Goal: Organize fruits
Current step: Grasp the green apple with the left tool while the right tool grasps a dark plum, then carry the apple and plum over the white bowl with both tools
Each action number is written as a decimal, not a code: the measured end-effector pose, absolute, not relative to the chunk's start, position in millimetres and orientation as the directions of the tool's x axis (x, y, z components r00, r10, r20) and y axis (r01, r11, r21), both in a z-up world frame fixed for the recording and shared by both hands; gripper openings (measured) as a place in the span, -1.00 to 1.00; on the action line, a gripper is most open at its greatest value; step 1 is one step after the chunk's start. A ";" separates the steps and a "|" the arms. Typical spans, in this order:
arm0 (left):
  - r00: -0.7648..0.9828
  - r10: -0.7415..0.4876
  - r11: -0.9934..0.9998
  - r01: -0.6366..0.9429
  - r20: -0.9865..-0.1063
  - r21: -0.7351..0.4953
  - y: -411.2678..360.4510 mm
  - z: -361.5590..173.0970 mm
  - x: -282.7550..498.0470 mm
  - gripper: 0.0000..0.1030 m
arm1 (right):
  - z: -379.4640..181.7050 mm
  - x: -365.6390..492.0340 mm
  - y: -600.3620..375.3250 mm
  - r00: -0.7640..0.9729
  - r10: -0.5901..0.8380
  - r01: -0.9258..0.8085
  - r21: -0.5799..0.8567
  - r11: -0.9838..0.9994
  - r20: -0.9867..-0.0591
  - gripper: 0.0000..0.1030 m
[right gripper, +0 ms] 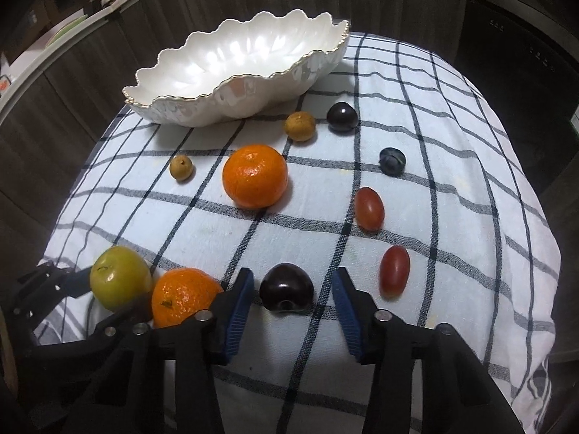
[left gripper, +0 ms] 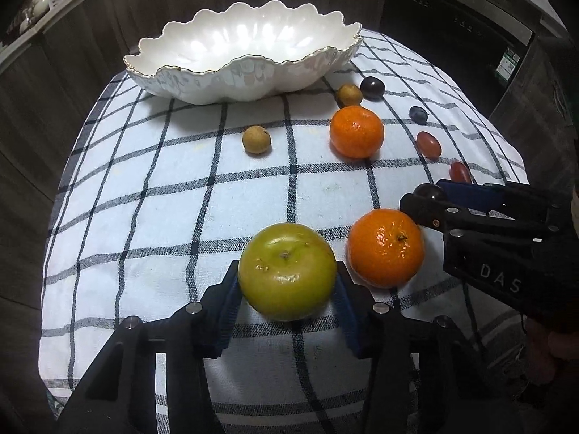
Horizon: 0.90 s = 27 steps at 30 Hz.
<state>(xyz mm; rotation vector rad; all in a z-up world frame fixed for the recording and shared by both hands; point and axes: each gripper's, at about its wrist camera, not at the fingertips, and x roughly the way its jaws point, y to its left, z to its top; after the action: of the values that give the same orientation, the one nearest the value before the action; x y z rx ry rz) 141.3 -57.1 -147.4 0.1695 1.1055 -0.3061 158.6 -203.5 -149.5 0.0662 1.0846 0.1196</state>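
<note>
Our left gripper (left gripper: 287, 313) pinches the green apple (left gripper: 287, 271) near us on the checked cloth (left gripper: 163, 217). Only the right wrist view shows our right gripper (right gripper: 289, 307) spread around a dark plum (right gripper: 286, 286), pads apart from it. The left view reads "DAS" on the right gripper.

A white cloth (left gripper: 181, 199) checked with dark navy lines carries a pearly white scalloped bowl (left gripper: 249, 72) with a gold rim, a yellow-green apple (left gripper: 287, 271), two bright orange tangerines (left gripper: 385, 247), tan longans (left gripper: 256, 139), red grape tomatoes (right gripper: 368, 208) and a near-black plum (right gripper: 286, 286).
</note>
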 end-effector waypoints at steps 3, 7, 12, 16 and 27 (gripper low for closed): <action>0.412 -0.165 0.946 0.322 -0.896 -0.026 -56.2 -147.4 141.5 -0.08 | -149.5 158.5 -202.6 0.462 0.130 -0.076 0.107 0.991 -0.877 -0.41; 0.413 -0.167 0.947 0.321 -0.895 -0.028 -55.8 -147.0 140.3 -0.08 | -148.6 157.9 -202.2 0.465 0.134 -0.083 0.108 0.991 -0.875 -0.43; 0.427 -0.164 0.950 0.313 -0.889 -0.025 -53.5 -142.7 139.2 -0.08 | -144.0 156.6 -204.2 0.481 0.130 -0.077 0.106 0.991 -0.867 -0.43; 0.441 -0.170 0.949 0.315 -0.881 -0.025 -54.0 -139.0 136.5 -0.08 | -137.5 153.6 -204.4 0.497 0.126 -0.080 0.099 0.992 -0.859 -0.43; 0.484 -0.169 0.951 0.308 -0.859 -0.014 -51.1 -125.6 132.3 -0.08 | -122.0 151.4 -201.7 0.529 0.119 -0.088 0.085 0.993 -0.840 -0.43</action>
<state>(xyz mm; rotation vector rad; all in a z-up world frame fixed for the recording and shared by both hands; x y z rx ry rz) 132.3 -51.1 -125.6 0.1495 1.0259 -0.2919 151.4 -201.7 -122.0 0.0333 1.0060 0.1234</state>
